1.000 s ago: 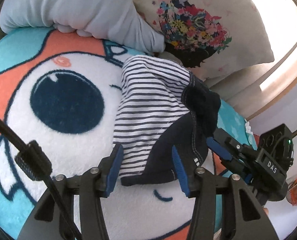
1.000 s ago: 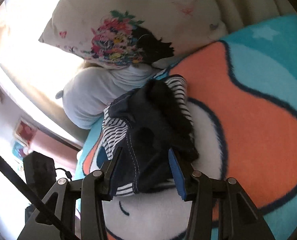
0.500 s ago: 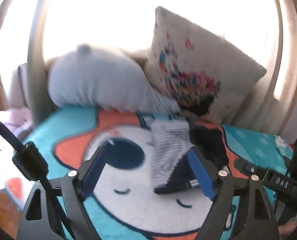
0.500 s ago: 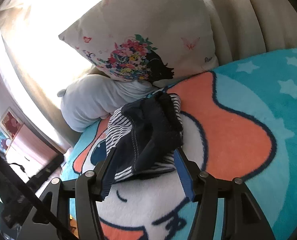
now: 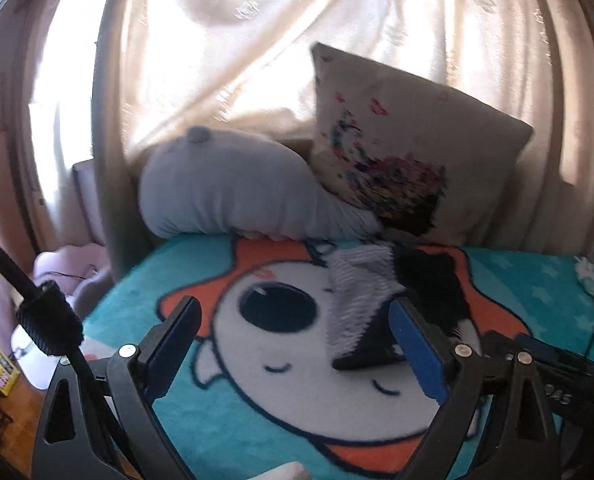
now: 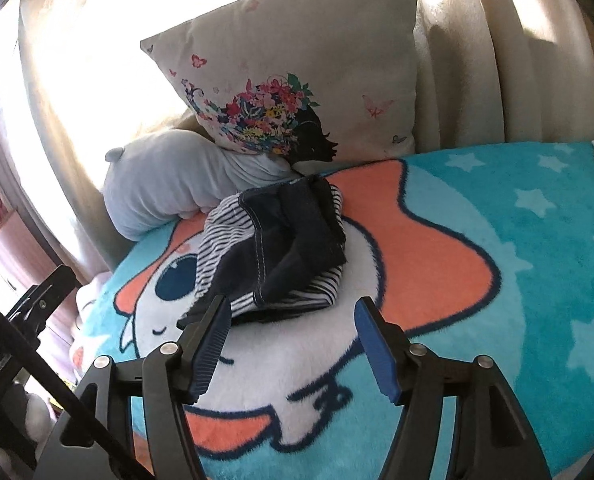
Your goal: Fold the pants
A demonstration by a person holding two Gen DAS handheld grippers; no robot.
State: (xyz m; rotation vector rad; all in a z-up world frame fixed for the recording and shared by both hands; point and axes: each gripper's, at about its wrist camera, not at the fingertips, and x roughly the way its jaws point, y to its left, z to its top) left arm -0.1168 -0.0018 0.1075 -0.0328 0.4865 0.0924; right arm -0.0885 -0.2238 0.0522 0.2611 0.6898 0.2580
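Folded pants, dark navy with striped lining showing, lying in a compact bundle on the cartoon blanket of the bed, just below a grey pillow and a floral cushion. Left gripper raised off the blanket, jaws spread wide after just opening, nothing between them; bundle seen beyond the right-hand jaw, apart from both pads. Right gripper likewise clear of the cloth, jaws moderately wide, having just been opening, empty; bundle just ahead of the tips, nearer the left-hand jaw, not touched. Pale curtain behind the pillows. Left view slightly blurred.
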